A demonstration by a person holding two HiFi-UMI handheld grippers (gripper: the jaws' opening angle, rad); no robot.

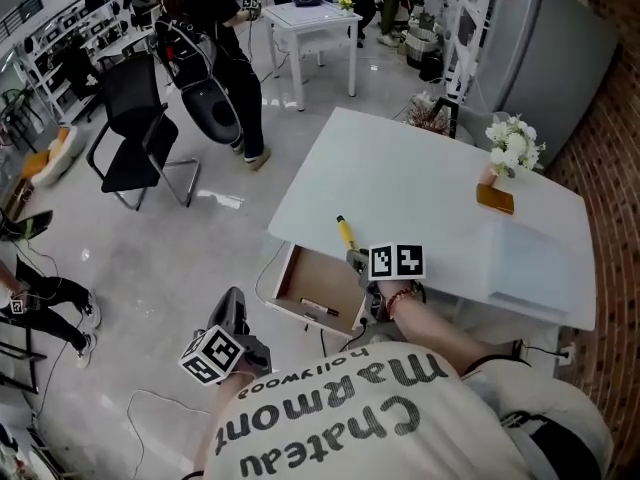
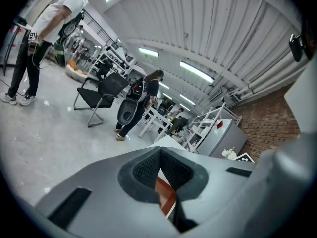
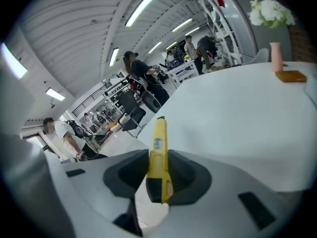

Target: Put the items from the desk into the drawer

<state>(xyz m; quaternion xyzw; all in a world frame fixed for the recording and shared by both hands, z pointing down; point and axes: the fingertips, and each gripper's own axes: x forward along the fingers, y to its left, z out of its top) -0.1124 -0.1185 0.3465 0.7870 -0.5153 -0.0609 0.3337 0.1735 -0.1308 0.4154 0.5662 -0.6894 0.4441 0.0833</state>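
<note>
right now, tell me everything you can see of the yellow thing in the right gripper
The yellow tool is a slim, straight stick that looks plastic, perhaps a utility knife or marker; I cannot tell which. Its far tip is black, a small pale label sits midway, and its near end has a dark section. The right gripper is shut on that near end, with a pad on each side. The tool points out over the white desk, near the edge by the open drawer. Whether it touches the desktop is unclear.
</note>
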